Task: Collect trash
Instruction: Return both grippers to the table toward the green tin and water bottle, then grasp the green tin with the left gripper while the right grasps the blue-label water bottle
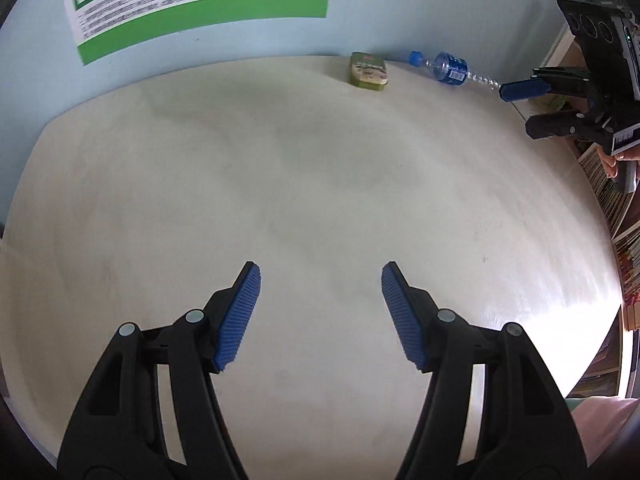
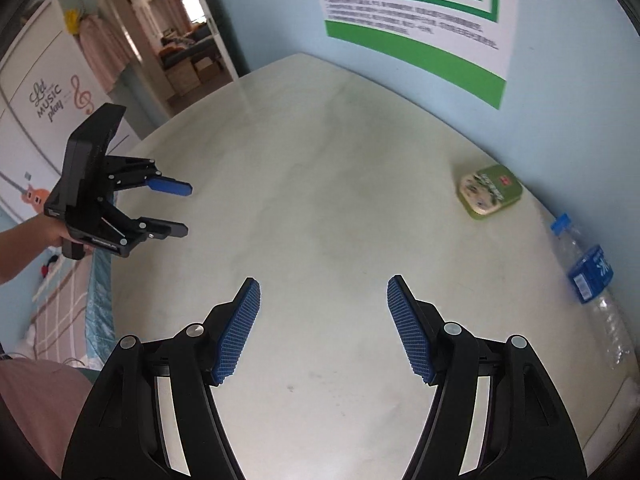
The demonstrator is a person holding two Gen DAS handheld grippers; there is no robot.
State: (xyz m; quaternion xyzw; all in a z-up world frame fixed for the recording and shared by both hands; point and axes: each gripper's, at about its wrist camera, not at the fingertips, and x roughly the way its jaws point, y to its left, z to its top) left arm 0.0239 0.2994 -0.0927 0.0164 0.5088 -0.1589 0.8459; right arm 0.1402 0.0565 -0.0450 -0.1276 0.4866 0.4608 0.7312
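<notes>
Both tools, left (image 1: 320, 316) and right (image 2: 323, 330), gape empty over a smooth pale counter (image 1: 320, 184). A rounded green tin (image 1: 368, 71) lies near a ribbed clear bottle (image 1: 450, 66).

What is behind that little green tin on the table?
Right behind the green tin is only the pale blue wall. The tin lies flat near the table's far edge, apart from the plastic bottle beside it. The table under the tin is covered.

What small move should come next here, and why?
Probably carry the right hand-held gripper toward the plastic bottle lying beside the green tin at the table's far edge: both hand-held grippers stand open and empty, and the bottle lies on its side.
</notes>
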